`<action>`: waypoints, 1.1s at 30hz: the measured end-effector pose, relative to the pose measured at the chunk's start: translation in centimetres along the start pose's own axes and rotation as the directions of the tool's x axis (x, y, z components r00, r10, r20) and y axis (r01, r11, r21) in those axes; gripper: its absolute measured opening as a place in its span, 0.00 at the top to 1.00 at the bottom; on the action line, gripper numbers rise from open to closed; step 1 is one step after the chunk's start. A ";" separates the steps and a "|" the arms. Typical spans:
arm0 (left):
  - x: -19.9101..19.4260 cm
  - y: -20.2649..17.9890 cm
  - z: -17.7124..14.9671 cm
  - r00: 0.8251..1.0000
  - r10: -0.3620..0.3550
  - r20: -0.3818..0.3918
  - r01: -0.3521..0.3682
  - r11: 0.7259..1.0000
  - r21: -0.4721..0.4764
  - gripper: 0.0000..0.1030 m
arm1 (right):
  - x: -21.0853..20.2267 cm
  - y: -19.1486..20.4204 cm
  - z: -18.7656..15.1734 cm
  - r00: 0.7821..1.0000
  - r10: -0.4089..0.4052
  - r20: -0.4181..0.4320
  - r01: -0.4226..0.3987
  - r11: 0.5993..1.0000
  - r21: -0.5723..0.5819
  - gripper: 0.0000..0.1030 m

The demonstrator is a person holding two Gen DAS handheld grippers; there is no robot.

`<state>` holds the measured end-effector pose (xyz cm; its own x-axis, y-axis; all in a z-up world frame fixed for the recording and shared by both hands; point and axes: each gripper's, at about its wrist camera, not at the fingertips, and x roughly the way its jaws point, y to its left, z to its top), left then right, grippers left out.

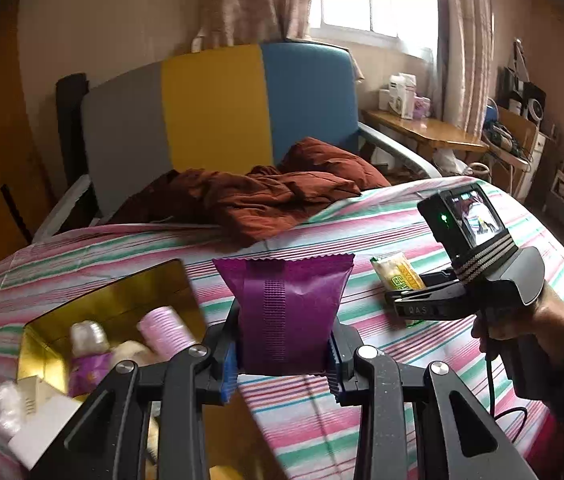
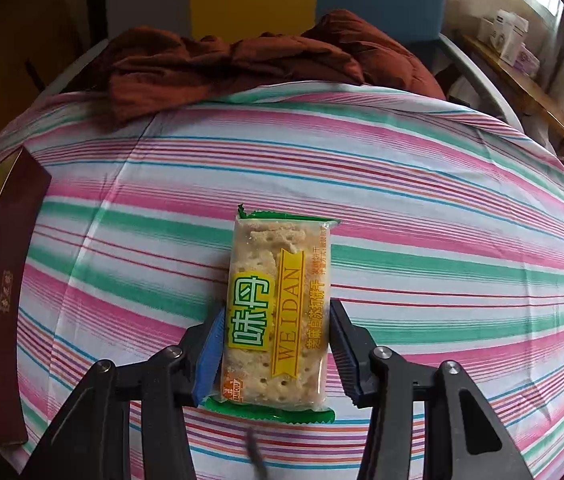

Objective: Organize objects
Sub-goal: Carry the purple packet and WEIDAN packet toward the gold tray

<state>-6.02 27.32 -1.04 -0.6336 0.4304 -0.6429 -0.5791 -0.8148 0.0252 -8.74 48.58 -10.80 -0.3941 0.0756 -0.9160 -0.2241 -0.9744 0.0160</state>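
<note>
Two packets are in play above the striped bedsheet (image 2: 442,208). A purple packet (image 1: 288,312) is clamped in the left gripper (image 1: 282,364), raised beside the gold box (image 1: 114,296). The cracker packet (image 2: 278,312) lies on the sheet, flanked by the right gripper (image 2: 278,344), whose blue pad touches its left edge while the other finger stands just clear.

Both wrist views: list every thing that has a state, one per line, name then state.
Purple packet: gripped in left gripper, lifted above the sheet.
Cracker packet: sealed, lying on the striped sheet between the right gripper jaws; grip unclear.
Gold box: open, holding a bottle and other items.
Brown blanket: crumpled at the bedhead.
</note>
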 end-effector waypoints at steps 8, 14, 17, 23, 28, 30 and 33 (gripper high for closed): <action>-2.3 4.1 -1.8 0.999 0.034 -0.006 -0.034 0.998 -0.060 0.66 | 0.1 1.3 -0.3 1.000 -0.007 -0.014 0.007 1.000 -0.001 0.52; -3.3 6.2 -3.2 0.998 0.054 -0.017 -0.055 0.994 -0.093 0.66 | -0.2 3.3 -0.8 0.999 -0.024 -0.043 0.023 1.000 -0.020 0.52; -3.7 7.3 -3.9 0.998 0.061 -0.024 -0.063 0.992 -0.109 0.66 | -0.4 4.3 -1.2 0.998 -0.019 -0.065 0.018 0.999 -0.027 0.52; -4.3 9.1 -5.3 0.997 0.072 -0.039 -0.077 0.987 -0.139 0.66 | -1.7 6.2 -2.0 0.997 0.004 -0.073 -0.006 0.999 -0.036 0.52; -5.0 10.7 -6.4 0.995 0.089 -0.042 -0.095 0.982 -0.161 0.66 | -3.4 8.0 -2.6 0.999 0.029 -0.046 -0.031 0.998 -0.049 0.52; -5.4 11.4 -6.8 0.994 0.095 -0.045 -0.102 0.980 -0.169 0.66 | -3.8 8.5 -2.6 0.999 0.033 -0.036 -0.035 0.998 -0.055 0.52; -6.0 12.3 -7.5 0.993 0.107 -0.048 -0.114 0.977 -0.178 0.66 | -4.8 9.9 -2.8 0.999 0.036 -0.023 -0.038 0.997 -0.073 0.52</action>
<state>-5.52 11.86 -2.62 -0.6667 0.3220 -0.6722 -0.4029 -0.9144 -0.0385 -6.61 37.98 -7.34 -0.3810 0.0353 -0.9239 -0.1434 -0.9894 0.0214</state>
